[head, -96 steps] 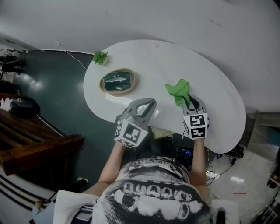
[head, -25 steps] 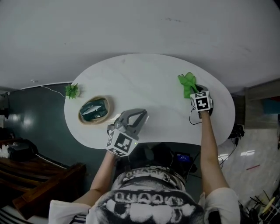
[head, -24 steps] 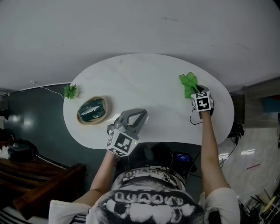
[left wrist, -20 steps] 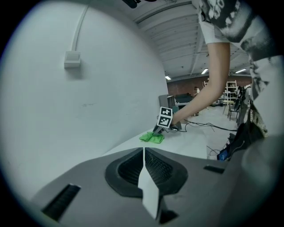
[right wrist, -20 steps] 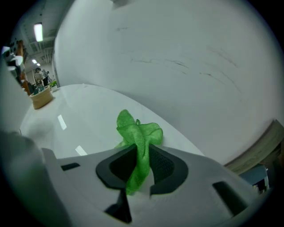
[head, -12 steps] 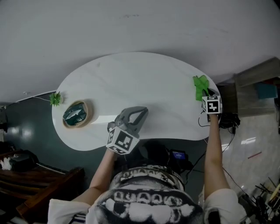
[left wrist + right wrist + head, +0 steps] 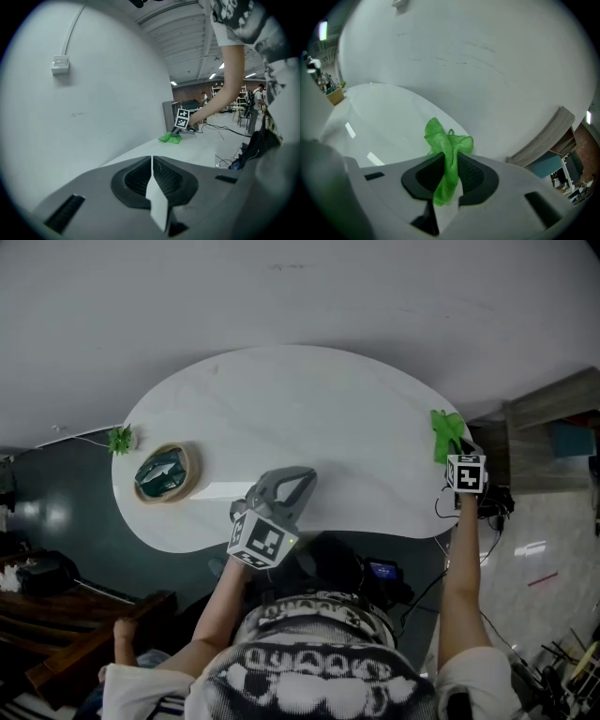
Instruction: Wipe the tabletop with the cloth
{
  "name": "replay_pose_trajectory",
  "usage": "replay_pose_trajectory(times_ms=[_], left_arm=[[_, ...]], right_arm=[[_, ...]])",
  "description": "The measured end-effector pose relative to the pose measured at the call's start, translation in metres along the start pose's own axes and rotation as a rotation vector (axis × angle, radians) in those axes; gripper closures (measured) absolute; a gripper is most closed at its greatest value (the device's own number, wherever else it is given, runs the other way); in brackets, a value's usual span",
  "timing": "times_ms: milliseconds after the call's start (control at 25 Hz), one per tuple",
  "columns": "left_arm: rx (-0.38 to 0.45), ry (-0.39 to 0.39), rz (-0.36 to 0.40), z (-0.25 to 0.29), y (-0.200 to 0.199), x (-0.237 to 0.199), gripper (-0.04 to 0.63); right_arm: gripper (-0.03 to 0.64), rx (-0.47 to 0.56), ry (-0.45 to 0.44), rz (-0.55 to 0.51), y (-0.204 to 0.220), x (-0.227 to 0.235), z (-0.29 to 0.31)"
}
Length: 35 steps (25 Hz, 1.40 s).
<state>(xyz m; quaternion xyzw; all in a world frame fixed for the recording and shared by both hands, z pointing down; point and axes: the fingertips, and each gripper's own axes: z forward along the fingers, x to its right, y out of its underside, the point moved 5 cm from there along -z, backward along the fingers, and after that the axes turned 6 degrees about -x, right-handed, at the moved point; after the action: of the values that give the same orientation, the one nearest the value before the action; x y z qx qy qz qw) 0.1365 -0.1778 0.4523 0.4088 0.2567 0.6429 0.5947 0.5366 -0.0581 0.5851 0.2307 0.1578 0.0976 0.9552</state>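
A white oval table [image 7: 281,409] is seen from above. At its right edge, the right gripper [image 7: 457,452] clamps its jaws on a green cloth [image 7: 443,432] that rests on the tabletop. The left gripper [image 7: 289,486], jaws pressed together with nothing between them, hovers over the near edge. A round basket [image 7: 162,472] sits at the left edge.

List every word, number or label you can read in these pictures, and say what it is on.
No readable text.
Left gripper and right gripper cubes: black-and-white square markers, no letters.
Shirt: print too blurred to read.
Cloth: no label showing.
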Motion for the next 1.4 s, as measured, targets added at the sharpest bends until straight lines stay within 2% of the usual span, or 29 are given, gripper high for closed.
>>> replay_pose_trajectory(times_ms=[200,360,600,920,1200,1400], left_arm=[[-0.009,-0.046,-0.028,-0.029,0.02,-0.012,0.583],[-0.011,-0.086,-0.049,-0.063,0.041,-0.024,0.583],[-0.034,-0.167,-0.093,-0.125,0.086,-0.042,0.583],[-0.062,-0.251,-0.152,-0.2,0.147,-0.069,0.583],[-0.071,-0.296,-0.179,-0.25,0.186,-0.09,0.583],[-0.08,-0.329,-0.192,-0.28,0.209,-0.101,0.583]], right_arm=[[0.532,0.047,-0.016,-0.052,-0.032,-0.036,-0.014],[0.532,0.102,-0.055,-0.095,-0.067,-0.087,-0.023],[0.532,0.176,-0.156,-0.194,-0.123,-0.199,-0.034],[0.532,0.235,-0.306,-0.302,-0.177,-0.364,-0.051],[0.532,0.278,-0.431,-0.385,-0.211,-0.498,-0.068],[0.532,0.291,-0.494,-0.418,-0.223,-0.566,-0.08]])
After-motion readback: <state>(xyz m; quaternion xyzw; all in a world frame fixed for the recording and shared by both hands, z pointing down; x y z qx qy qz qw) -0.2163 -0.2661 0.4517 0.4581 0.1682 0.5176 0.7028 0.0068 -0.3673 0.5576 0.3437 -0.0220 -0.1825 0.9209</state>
